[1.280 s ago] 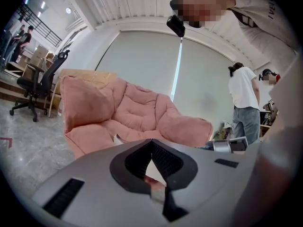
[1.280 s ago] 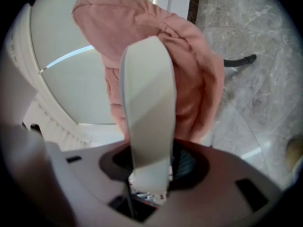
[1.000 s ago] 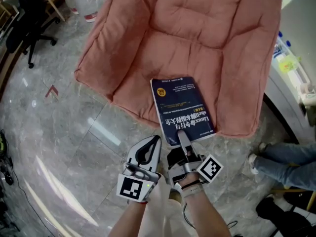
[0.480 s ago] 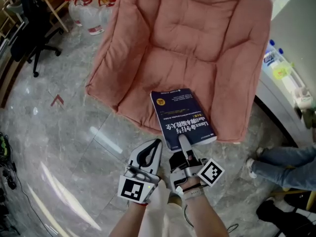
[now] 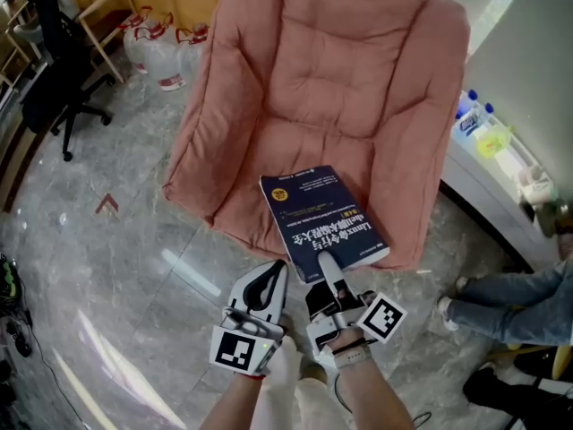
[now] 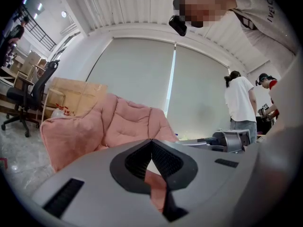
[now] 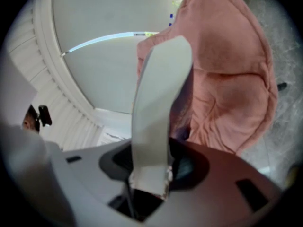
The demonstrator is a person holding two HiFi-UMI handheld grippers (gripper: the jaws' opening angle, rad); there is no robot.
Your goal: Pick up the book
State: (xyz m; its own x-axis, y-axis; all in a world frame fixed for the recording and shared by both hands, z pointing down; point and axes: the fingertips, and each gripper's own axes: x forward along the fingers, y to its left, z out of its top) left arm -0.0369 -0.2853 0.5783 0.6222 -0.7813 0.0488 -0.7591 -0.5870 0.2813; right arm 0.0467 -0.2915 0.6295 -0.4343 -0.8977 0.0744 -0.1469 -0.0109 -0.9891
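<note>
A dark blue book (image 5: pixel 322 218) with white lettering hangs over the front edge of the pink cushioned chair (image 5: pixel 331 70). My right gripper (image 5: pixel 327 267) is shut on the middle of its near edge. In the right gripper view the book's white page edge (image 7: pixel 161 103) runs up from between the jaws, with the pink chair (image 7: pixel 232 89) behind it. My left gripper (image 5: pixel 279 267) is just left of the right one, clear of the book, with its jaws together and nothing between them. In its own view the left gripper (image 6: pixel 151 143) points level at the chair (image 6: pixel 123 122).
Grey marble floor lies around the chair. A black office chair (image 5: pixel 58 70) and tied plastic bags (image 5: pixel 157 47) stand at the far left. A white counter with bottles (image 5: pixel 483 133) is at the right. A person's legs in jeans (image 5: pixel 510 307) are near right. People (image 6: pixel 241 103) stand beyond the chair.
Both grippers have risen, and the book has come up with the right one. The book's far end has swung slightly left. Neither gripper's jaws have changed.
</note>
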